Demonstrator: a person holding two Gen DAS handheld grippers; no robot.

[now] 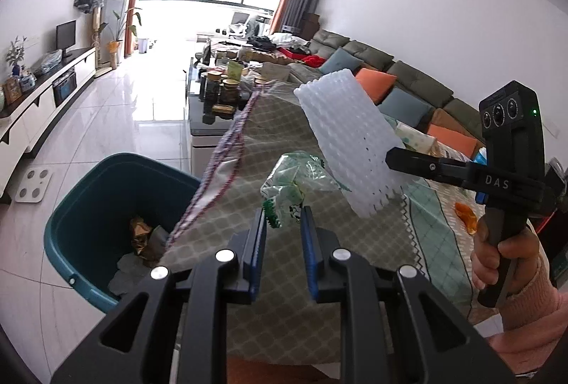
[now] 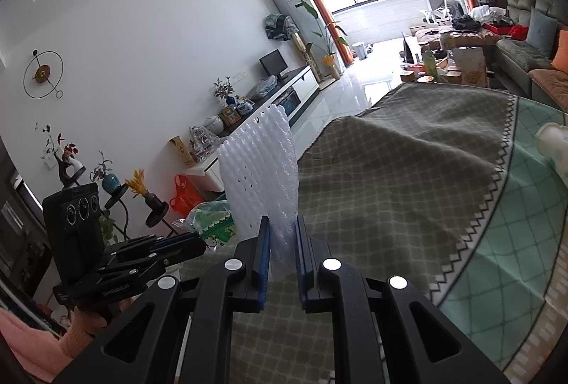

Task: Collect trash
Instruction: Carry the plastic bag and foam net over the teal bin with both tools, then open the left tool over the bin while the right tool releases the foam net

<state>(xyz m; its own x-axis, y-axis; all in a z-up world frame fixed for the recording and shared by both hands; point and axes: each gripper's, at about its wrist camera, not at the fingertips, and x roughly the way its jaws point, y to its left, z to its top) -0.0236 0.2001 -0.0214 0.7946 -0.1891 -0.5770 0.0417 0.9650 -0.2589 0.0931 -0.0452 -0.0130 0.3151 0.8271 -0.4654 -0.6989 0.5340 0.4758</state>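
My left gripper (image 1: pixel 284 215) is shut on a crumpled green-and-clear plastic wrapper (image 1: pixel 296 176), held above the table edge. The same wrapper shows in the right wrist view (image 2: pixel 213 219), in the left gripper (image 2: pixel 198 242). My right gripper (image 2: pixel 282 224) is shut on a white foam net sleeve (image 2: pixel 261 167), which stands up from its jaws. In the left wrist view the right gripper (image 1: pixel 390 158) holds that sleeve (image 1: pixel 349 139) above the table, to the right of the wrapper. A teal trash bin (image 1: pixel 96 206) stands on the floor left of the table, with scraps inside.
The table carries a grey-and-green patterned cloth (image 1: pixel 248 259) that hangs over its edge by the bin. An orange scrap (image 1: pixel 467 213) lies on the cloth at the right. A white packet (image 2: pixel 553 142) lies at the right edge. A cluttered coffee table (image 1: pixel 220 89) and a sofa (image 1: pixel 408 82) stand beyond.
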